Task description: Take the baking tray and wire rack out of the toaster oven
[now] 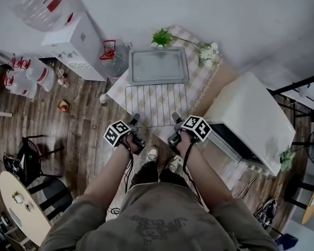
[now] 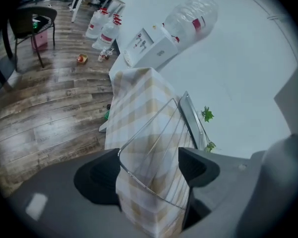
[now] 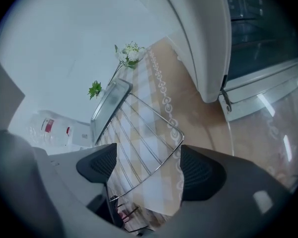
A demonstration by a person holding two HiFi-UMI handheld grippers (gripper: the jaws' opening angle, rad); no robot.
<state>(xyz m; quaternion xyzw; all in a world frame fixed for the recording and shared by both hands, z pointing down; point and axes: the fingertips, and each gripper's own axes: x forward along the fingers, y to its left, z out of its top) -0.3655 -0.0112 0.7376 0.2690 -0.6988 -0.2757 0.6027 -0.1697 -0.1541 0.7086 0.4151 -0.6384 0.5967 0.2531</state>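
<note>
The grey baking tray lies on the far part of the checked tablecloth. Just nearer, the wire rack lies flat on the cloth. My left gripper is at the rack's near left corner, jaws wide apart, with the rack's edge between them and the pads not pressing on it. My right gripper stands open over the near right corner, pads off the wire. The white toaster oven sits to the right, its glass door hanging open.
White flowers and a small green plant stand at the table's far edge. A water dispenser and water bottles are at the left on the wooden floor. A black chair and round table are near left.
</note>
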